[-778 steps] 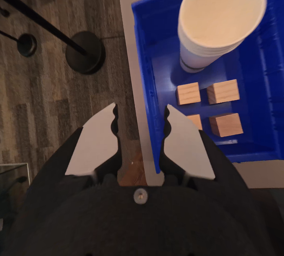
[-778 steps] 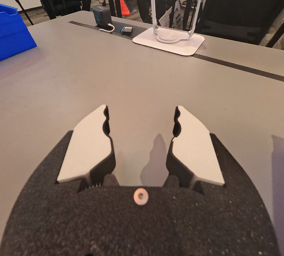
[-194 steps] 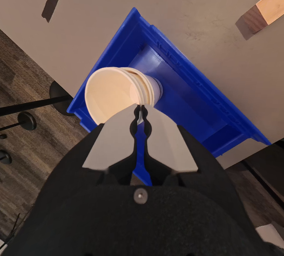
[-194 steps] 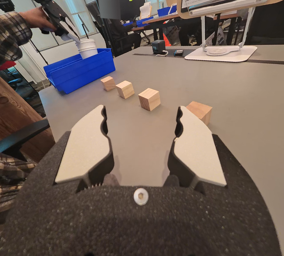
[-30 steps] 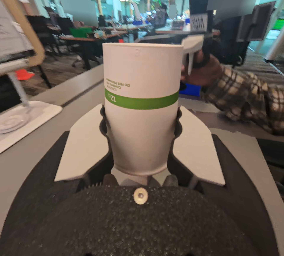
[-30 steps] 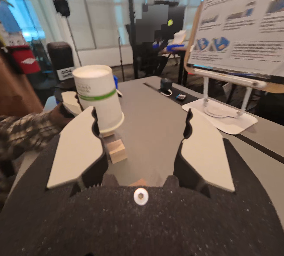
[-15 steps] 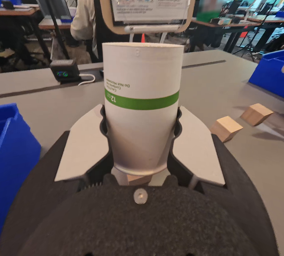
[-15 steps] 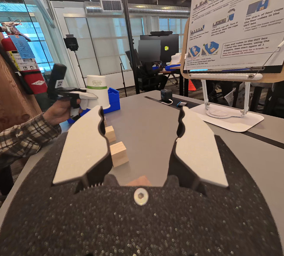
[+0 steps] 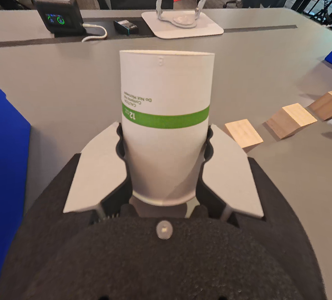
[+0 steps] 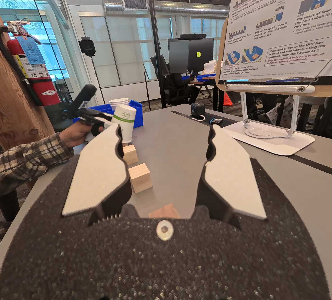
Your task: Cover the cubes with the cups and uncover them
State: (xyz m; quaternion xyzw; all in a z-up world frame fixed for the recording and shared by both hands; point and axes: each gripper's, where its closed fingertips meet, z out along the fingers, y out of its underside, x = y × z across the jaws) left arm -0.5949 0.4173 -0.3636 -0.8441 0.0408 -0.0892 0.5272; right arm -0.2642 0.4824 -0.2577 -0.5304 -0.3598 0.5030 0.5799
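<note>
My left gripper is shut on a white paper cup with a green band, held mouth down. In the right wrist view the left gripper holds this cup tilted, low over the first wooden cube, which peeks out under the rim. Three more cubes stand in a row. Three cubes also show in the left wrist view, to the right of the cup. My right gripper is open and empty above the near end of the row.
A blue bin holding a stack of cups stands at the table's far left; its wall shows in the left wrist view. A white stand base, a small black device and a cable lie at the back.
My left gripper has come down with the cup toward the first cube, which no longer shows under the rim in its own view. My right gripper has barely moved.
</note>
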